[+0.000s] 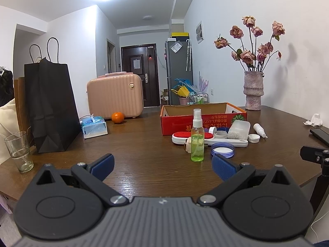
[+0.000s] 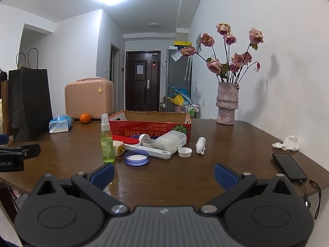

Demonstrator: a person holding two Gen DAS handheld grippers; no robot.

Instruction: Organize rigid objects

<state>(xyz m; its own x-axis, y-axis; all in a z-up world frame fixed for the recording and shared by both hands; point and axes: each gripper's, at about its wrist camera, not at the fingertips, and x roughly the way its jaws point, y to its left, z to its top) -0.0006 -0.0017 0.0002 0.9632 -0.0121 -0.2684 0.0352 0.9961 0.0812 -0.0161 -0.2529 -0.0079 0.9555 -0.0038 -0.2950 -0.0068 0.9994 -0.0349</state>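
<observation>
A red cardboard box (image 1: pixel 185 123) (image 2: pixel 144 128) stands open-topped mid-table. In front of it lies a small pile: an upright green spray bottle (image 1: pixel 197 142) (image 2: pixel 107 144), a white brush with a red pad (image 1: pixel 185 137) (image 2: pixel 131 141), a blue-rimmed lid (image 1: pixel 222 149) (image 2: pixel 136 157), a white ribbed cap (image 1: pixel 254 138) (image 2: pixel 185 152), a frosted plastic case (image 1: pixel 238 129) (image 2: pixel 170 141), a small white bottle lying down (image 1: pixel 259 129) (image 2: pixel 200 145) and a white plug (image 2: pixel 118 147). My left gripper (image 1: pixel 163 167) is open, short of the bottle. My right gripper (image 2: pixel 164 175) is open over bare wood.
A black paper bag (image 1: pixel 49 107), a glass (image 1: pixel 19 151), a tissue pack (image 1: pixel 94 126), an orange (image 1: pixel 117 117) and a pink case (image 1: pixel 115 94) stand at the left and back. A flower vase (image 2: pixel 226 105), crumpled tissue (image 2: pixel 287 143) and a phone (image 2: pixel 289 166) occupy the right.
</observation>
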